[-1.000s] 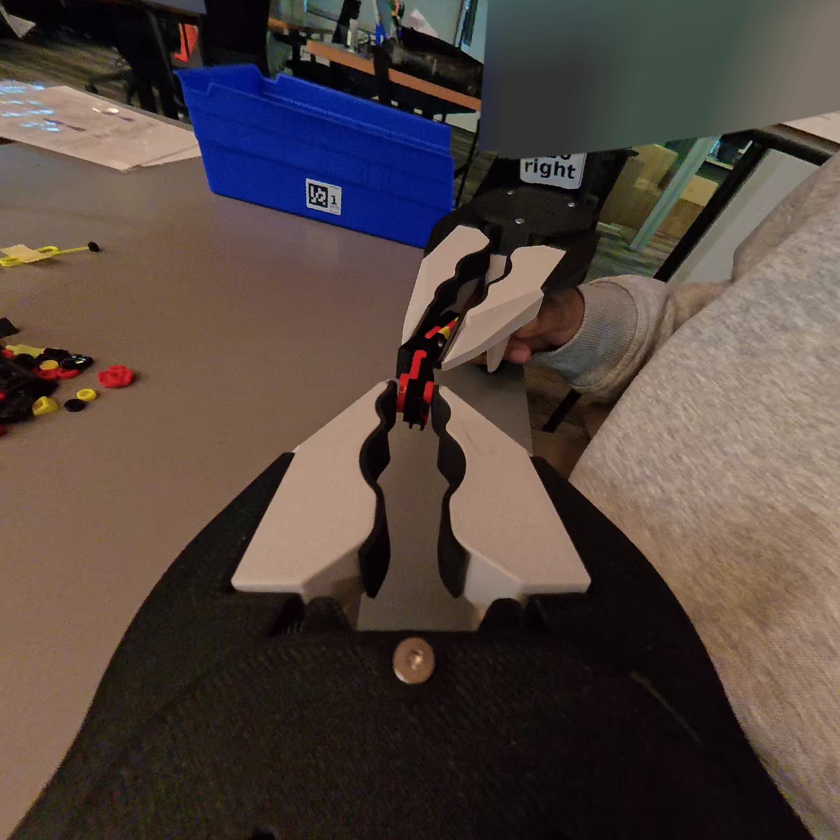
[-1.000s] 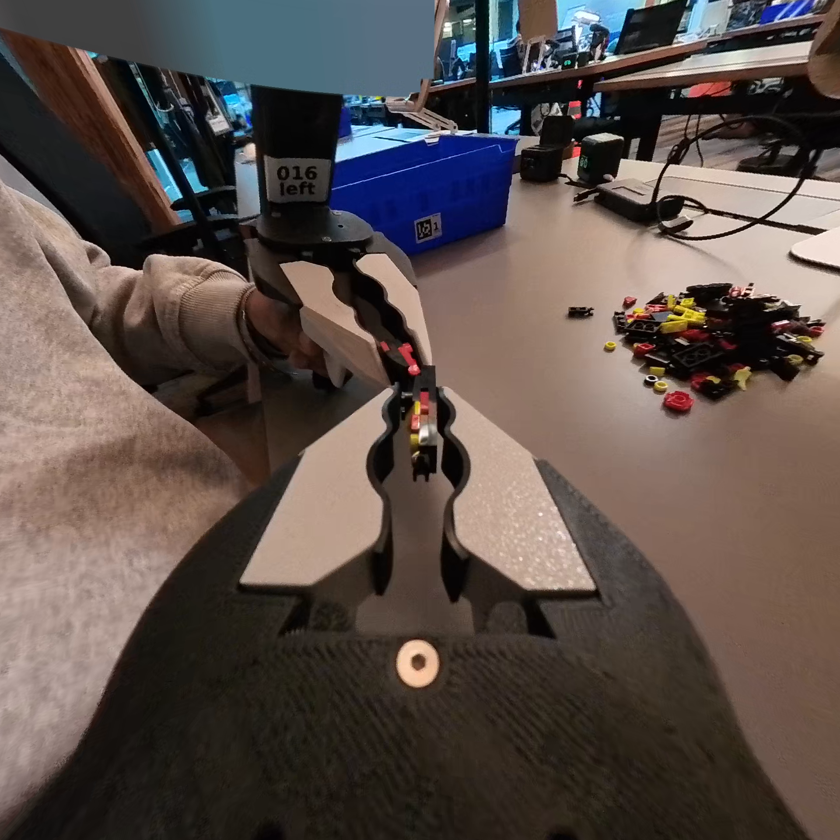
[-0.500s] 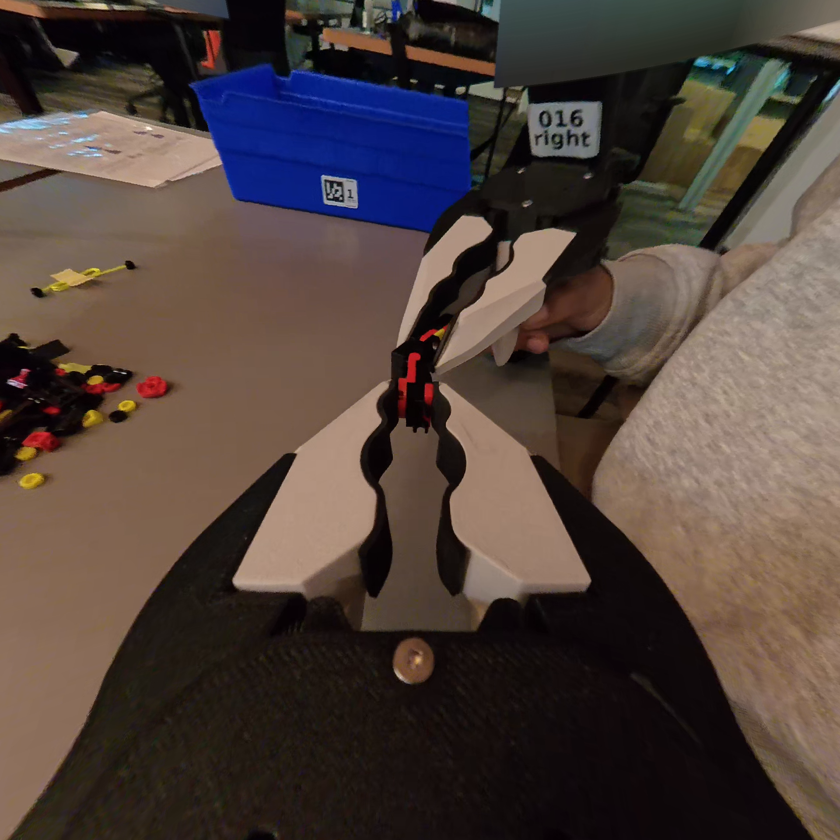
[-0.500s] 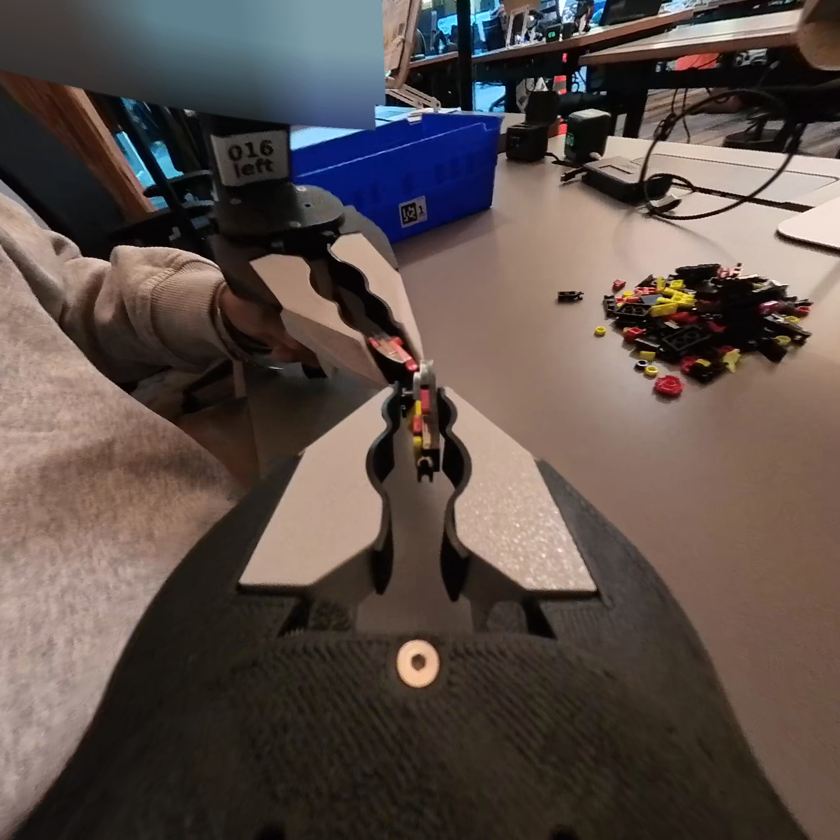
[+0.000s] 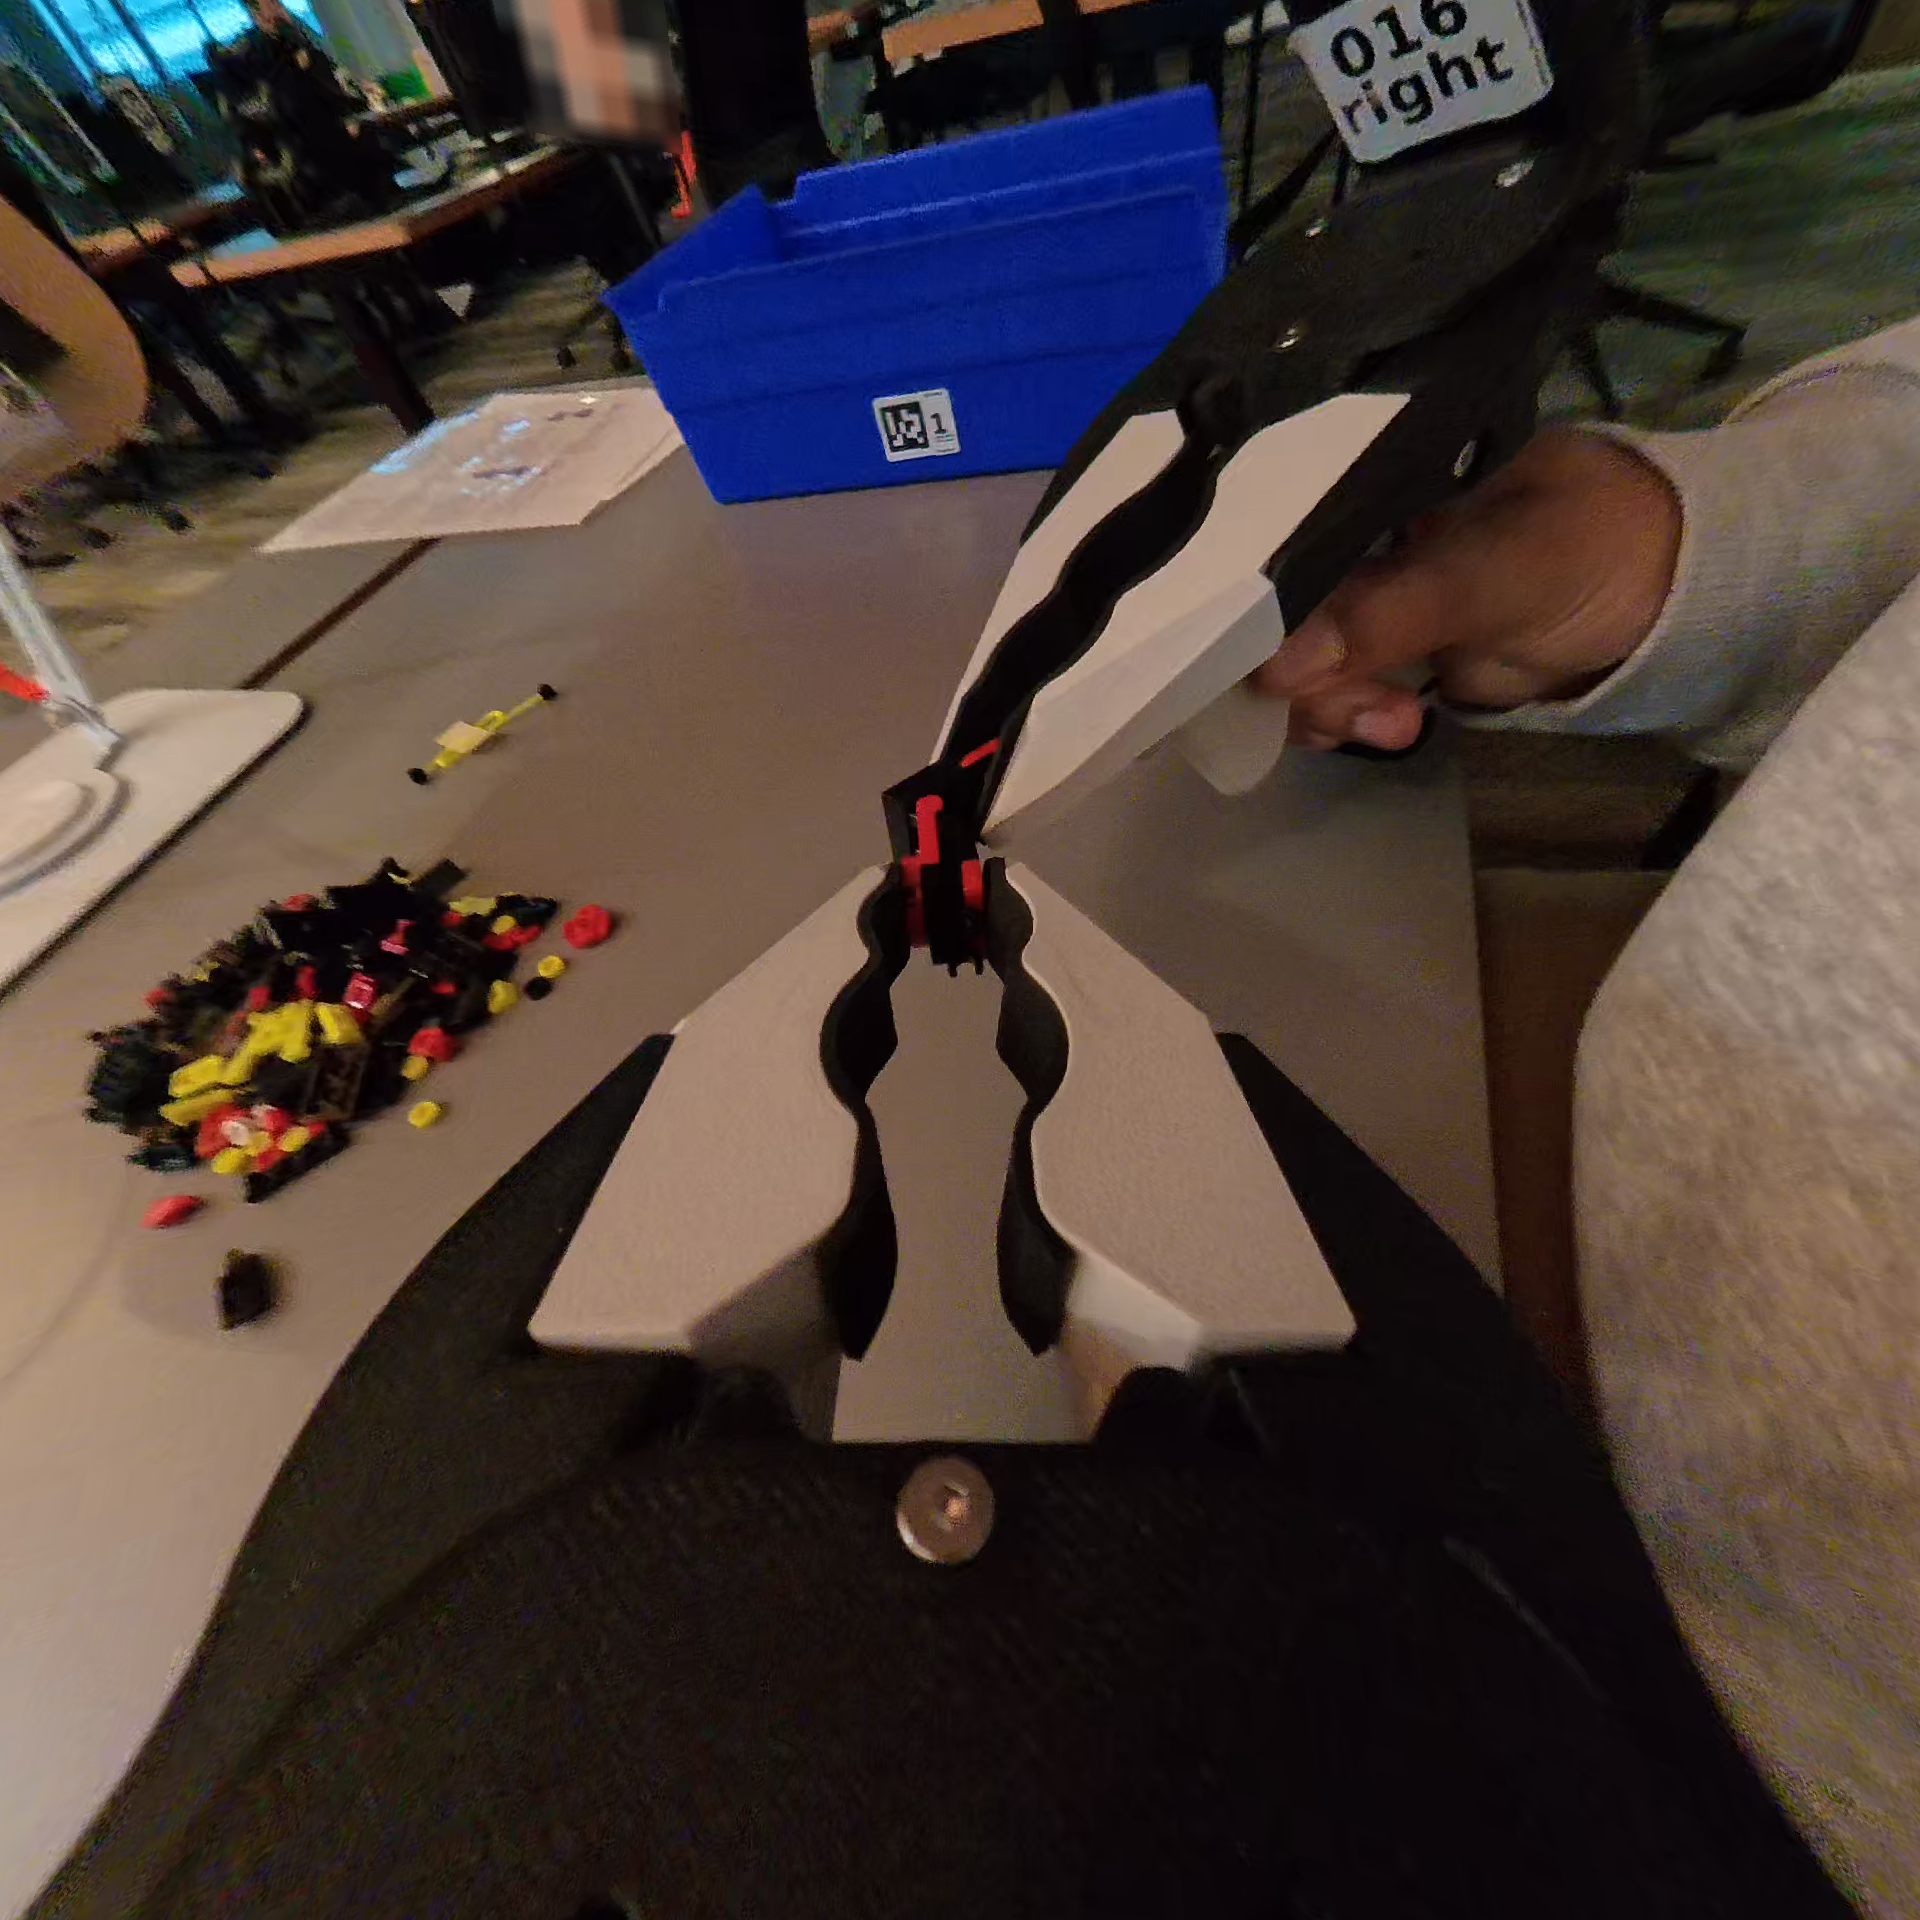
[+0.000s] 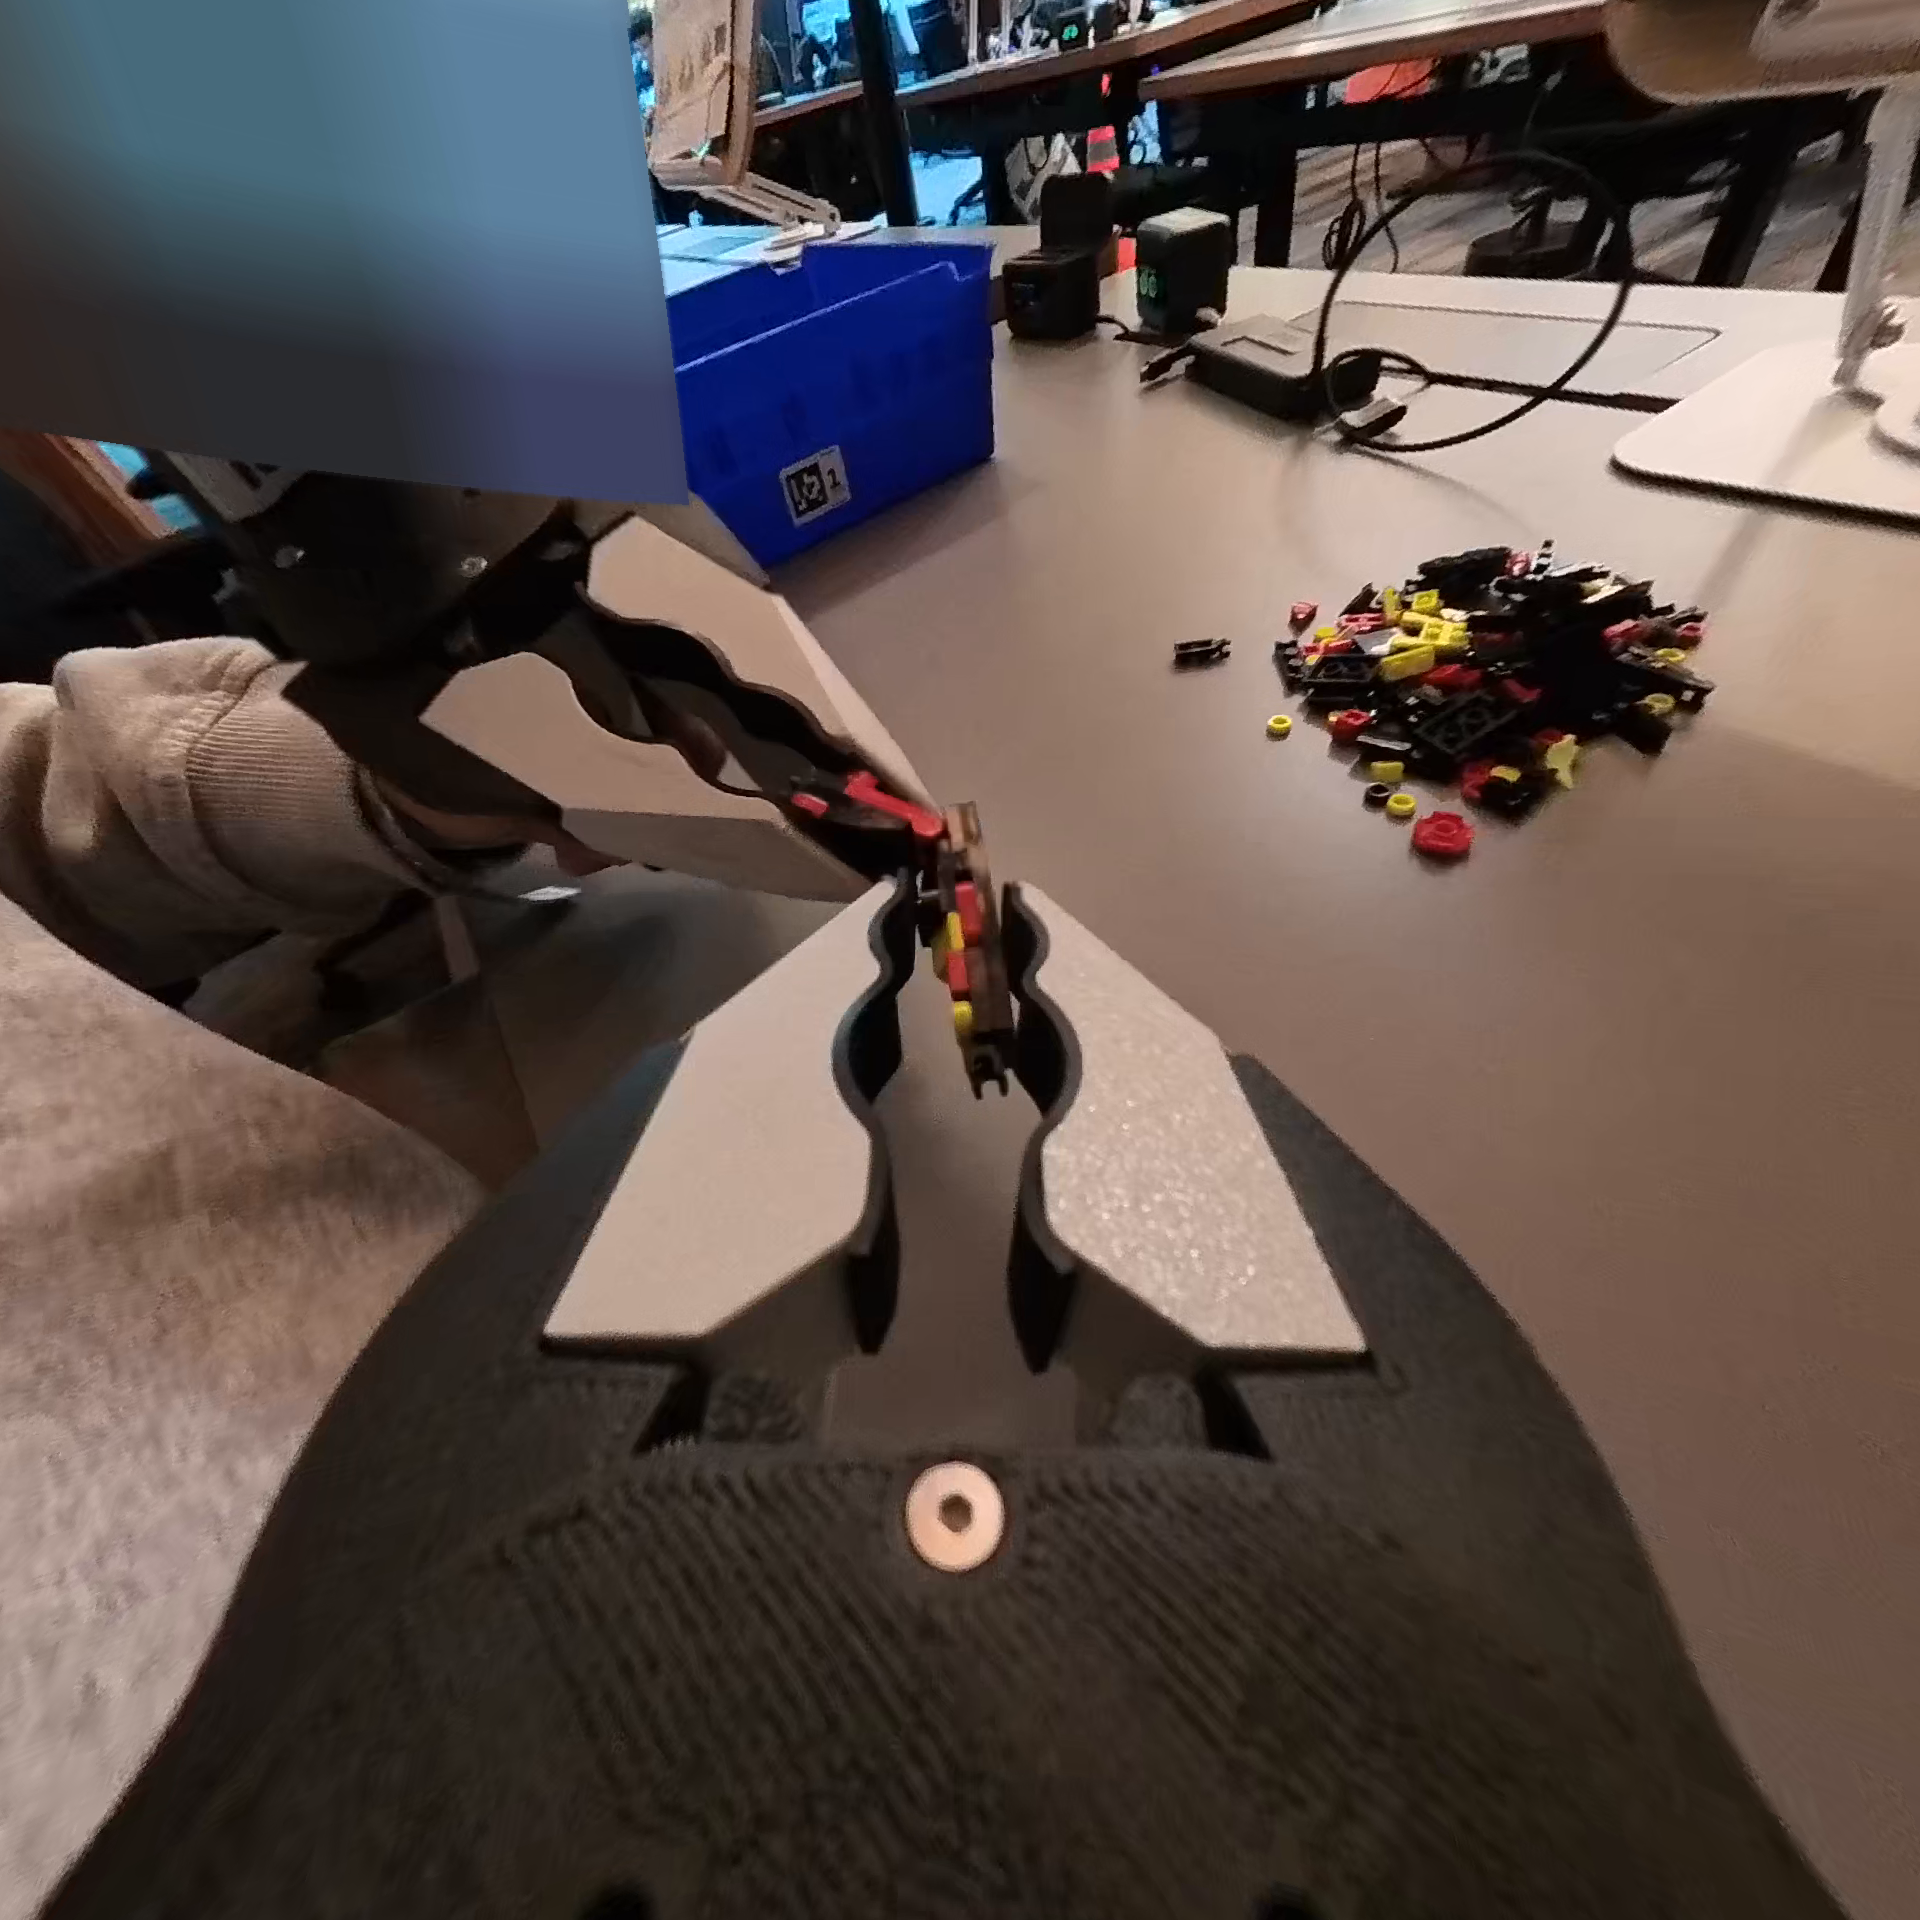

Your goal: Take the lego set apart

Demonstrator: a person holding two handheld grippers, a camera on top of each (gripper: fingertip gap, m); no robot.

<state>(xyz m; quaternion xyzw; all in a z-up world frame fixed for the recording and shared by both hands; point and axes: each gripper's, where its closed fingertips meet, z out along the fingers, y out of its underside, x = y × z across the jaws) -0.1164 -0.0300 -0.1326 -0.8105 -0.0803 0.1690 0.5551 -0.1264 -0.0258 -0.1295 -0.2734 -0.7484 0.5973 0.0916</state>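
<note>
Now lego set (image 6: 968, 940) pinched between both grippers' fingers (image 5: 1122, 1049), above table (image 5: 727, 644).

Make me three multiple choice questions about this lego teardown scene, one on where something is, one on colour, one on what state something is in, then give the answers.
1. Where does the pile of loose lego pieces lie?
A. on the table
B. inside the blue bin
C. on the person's sleeve

2. Which colours show in that pile?
A. green and white
B. black, red and yellow
C. blue and orange

3. What state is the small lego assembly in?
A. lying loose on the table
B. dropped in the bin
C. pinched by both tongs at once

Answers: 1 A, the pieces are spread on the bare tabletop. 2 B, only those three colours appear. 3 C, the left tongs and right tongs each close on it above the table.
</note>
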